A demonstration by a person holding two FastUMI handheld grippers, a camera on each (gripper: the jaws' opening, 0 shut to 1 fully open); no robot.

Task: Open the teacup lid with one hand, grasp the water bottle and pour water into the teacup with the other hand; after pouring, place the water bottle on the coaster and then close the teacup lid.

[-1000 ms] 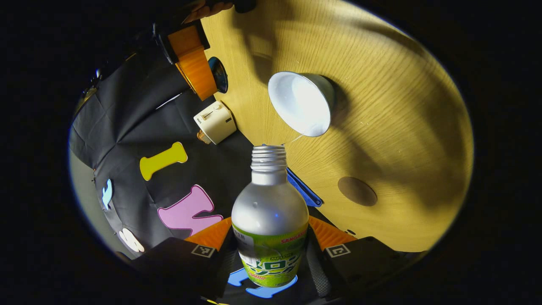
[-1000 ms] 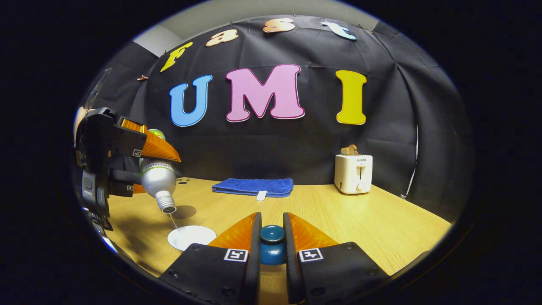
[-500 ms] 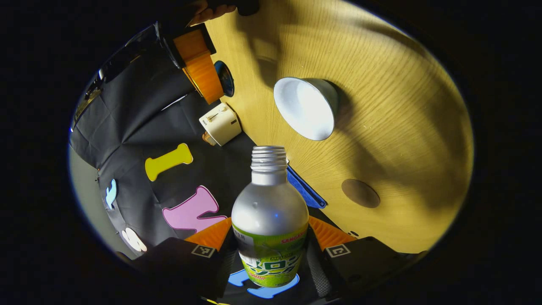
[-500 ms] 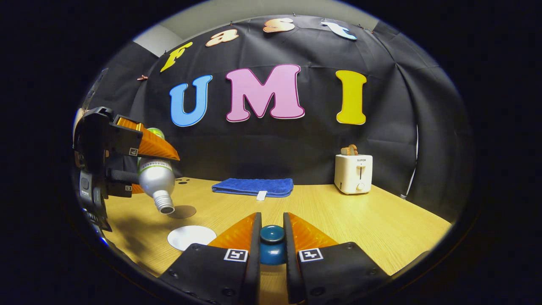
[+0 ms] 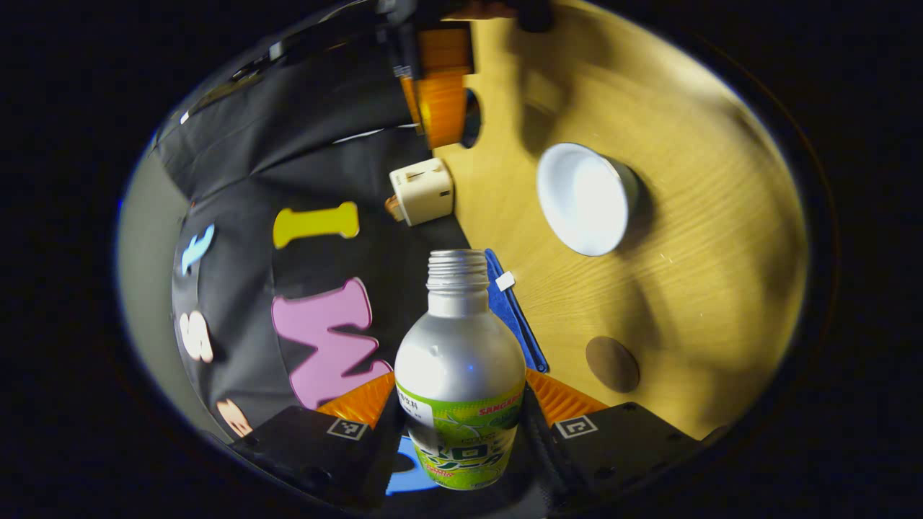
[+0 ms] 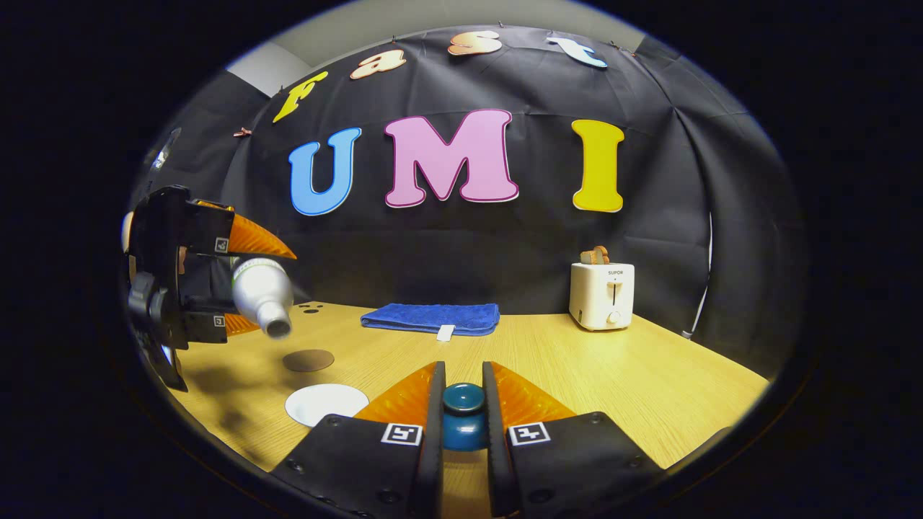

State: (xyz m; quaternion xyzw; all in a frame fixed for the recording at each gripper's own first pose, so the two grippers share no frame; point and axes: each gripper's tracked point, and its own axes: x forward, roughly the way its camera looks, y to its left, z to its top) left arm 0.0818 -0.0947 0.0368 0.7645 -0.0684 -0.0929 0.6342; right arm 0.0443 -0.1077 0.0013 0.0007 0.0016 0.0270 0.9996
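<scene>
Left gripper view: left claw [image 5: 461, 425] clamps the bottle [image 5: 460, 375] by its labelled body, both fingers pressing on it, open neck pointing up-frame at 12 o'clock. Blue towel [image 5: 513, 317] just right of the neck. Toaster [image 5: 422, 191] at 11 o'clock from the bottle. Right claw [image 5: 441, 97] near the top, at 12 o'clock. Cup [image 5: 585, 198] sits on the worktop [image 5: 707, 238] at 1 o'clock from the bottle, lid off, white inside facing the camera; can't tell the water level. Coaster [image 5: 612, 364] at 3 o'clock from the bottle, bare, well apart from the cup.

Right gripper view, left to right: left claw [image 6: 249, 285] at 9 o'clock, holding the bottle [image 6: 261, 292] tilted, mouth down and to the right, above the worktop [image 6: 613, 375]. Coaster [image 6: 308, 360] below the mouth, not touching it. Cup [image 6: 326, 404] at 7 o'clock, near the coaster, just left of the right claw [image 6: 463, 411]. That claw is closed on the lid [image 6: 463, 417], both fingers pinching its blue knob, held off the cup. Towel [image 6: 431, 318] folded at the back, centre. Toaster [image 6: 602, 294] at 3 o'clock with toast in the slot.
</scene>
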